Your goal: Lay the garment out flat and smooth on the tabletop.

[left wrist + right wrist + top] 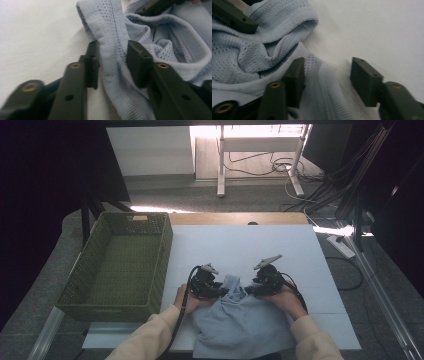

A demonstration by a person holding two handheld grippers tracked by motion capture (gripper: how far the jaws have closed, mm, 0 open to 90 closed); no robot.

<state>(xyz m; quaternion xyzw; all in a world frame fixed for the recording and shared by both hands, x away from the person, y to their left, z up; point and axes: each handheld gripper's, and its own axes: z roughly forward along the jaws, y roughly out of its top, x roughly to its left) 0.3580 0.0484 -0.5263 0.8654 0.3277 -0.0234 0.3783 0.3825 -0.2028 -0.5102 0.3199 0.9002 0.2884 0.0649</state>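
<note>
A light blue mesh garment (245, 322) lies crumpled on the white table top (240, 245) near its front edge. The person's hands hold both grippers at its far end, at the ribbed collar. My left gripper (223, 291) (113, 60) has a ribbed band of the garment (110, 30) between its jaws, and both pads touch the cloth. My right gripper (248, 290) (329, 75) stands open over the garment (249, 55). Its left pad rests against the ribbed edge, while its right pad sits apart over bare table. Each gripper view shows the other gripper's jaw tip on the cloth.
A green woven basket (165, 255) stands at the table's left with nothing visible inside. Beyond the table's far edge are a white desk frame (260, 150) and loose cables (320, 185) on the floor. A power strip (341, 246) lies to the right.
</note>
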